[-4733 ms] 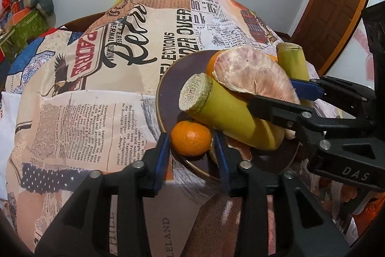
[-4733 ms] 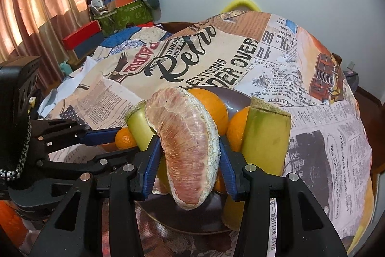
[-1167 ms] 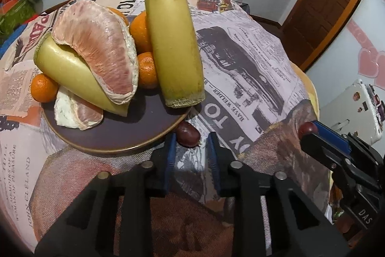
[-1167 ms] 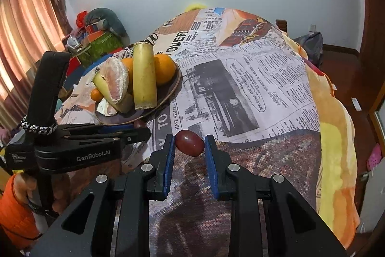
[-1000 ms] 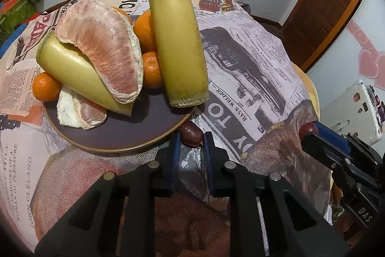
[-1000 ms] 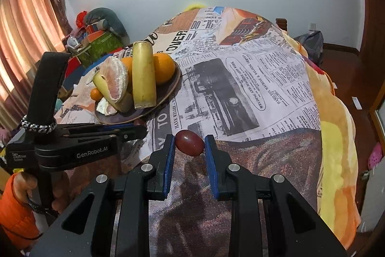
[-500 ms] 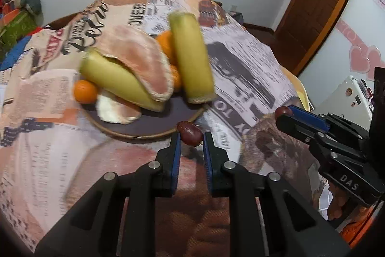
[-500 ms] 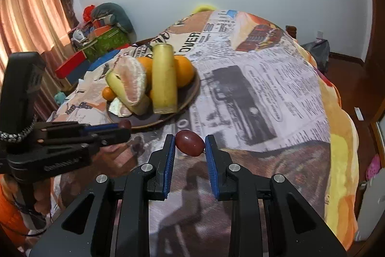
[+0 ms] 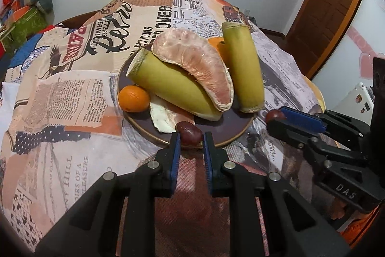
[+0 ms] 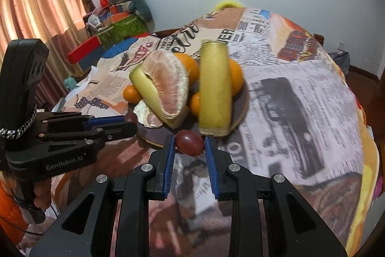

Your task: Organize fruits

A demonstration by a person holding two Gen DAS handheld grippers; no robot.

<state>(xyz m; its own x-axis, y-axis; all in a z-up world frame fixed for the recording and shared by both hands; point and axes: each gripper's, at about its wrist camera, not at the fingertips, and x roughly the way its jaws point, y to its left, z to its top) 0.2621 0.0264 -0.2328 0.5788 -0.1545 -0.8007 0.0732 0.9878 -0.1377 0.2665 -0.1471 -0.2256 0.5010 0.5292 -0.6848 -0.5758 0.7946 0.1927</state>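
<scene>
**Two claws, each gripping a dark red fruit at the plate's near edge**

Two small dark red fruits were held at once. The left claw was closed on one dark red fruit, poised over the near rim of the brown plate. The right claw pinched the other dark red fruit just in front of the same plate's near edge.

On the plate lay two yellow-green cane pieces, a peeled pomelo wedge leaning across the left one, several oranges and a smaller pomelo piece under the pile. The plate sat on a surface covered with a newspaper-print cloth. A hand gripped the left claw's handle at the left.
</scene>
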